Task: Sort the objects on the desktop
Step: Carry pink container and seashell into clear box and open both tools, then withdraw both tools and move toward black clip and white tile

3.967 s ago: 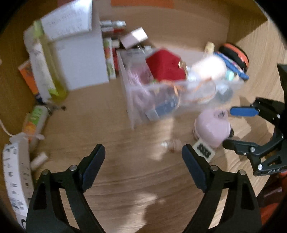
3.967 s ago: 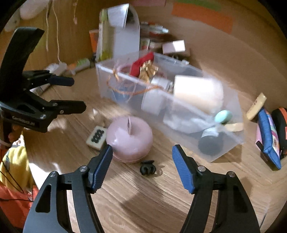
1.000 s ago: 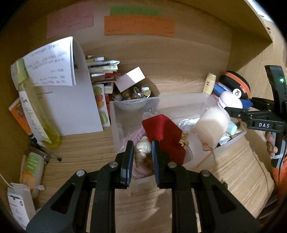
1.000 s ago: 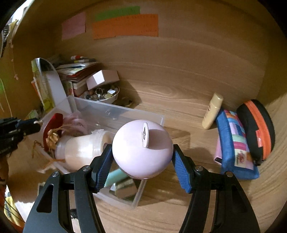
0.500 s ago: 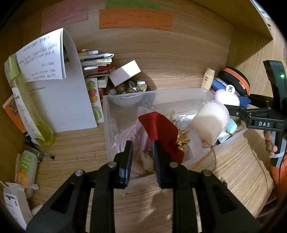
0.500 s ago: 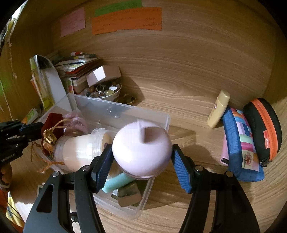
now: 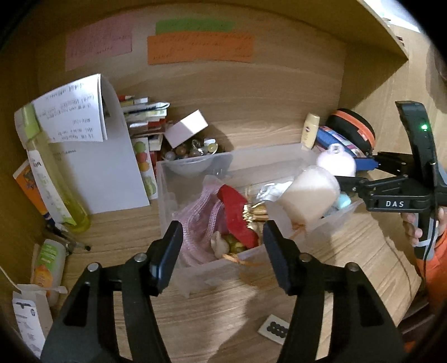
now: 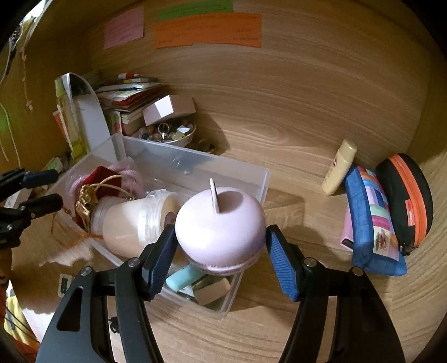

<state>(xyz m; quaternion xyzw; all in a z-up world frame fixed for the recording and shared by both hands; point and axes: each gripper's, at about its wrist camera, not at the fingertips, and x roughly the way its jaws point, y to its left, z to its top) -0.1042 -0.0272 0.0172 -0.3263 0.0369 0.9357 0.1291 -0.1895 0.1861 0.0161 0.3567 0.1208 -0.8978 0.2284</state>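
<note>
We are dropping things into the clear bin (image 8: 252, 178). Our right gripper (image 8: 219, 261) has spread fingers, the pink case (image 8: 220, 226) lying in the bin's near end. Our left gripper (image 7: 220, 251) is open, empty. Next, the small card (image 7: 275, 329) needs picking.

Bin (image 8: 245, 178) mid-bench (image 8: 321, 321), jar (image 8: 131, 223) inside, bowl (image 8: 178, 141) behind, pouches (image 8: 371, 223) to its right.

A light wood-grain bench (image 8: 321, 321) met a back wall (image 8: 307, 97) of the same wood, with a side panel (image 7: 374, 83) closing the right. Pink (image 7: 97, 46), green (image 7: 194, 26) and orange (image 7: 199, 48) paper notes were stuck high on the wall under warm, dim light.
</note>
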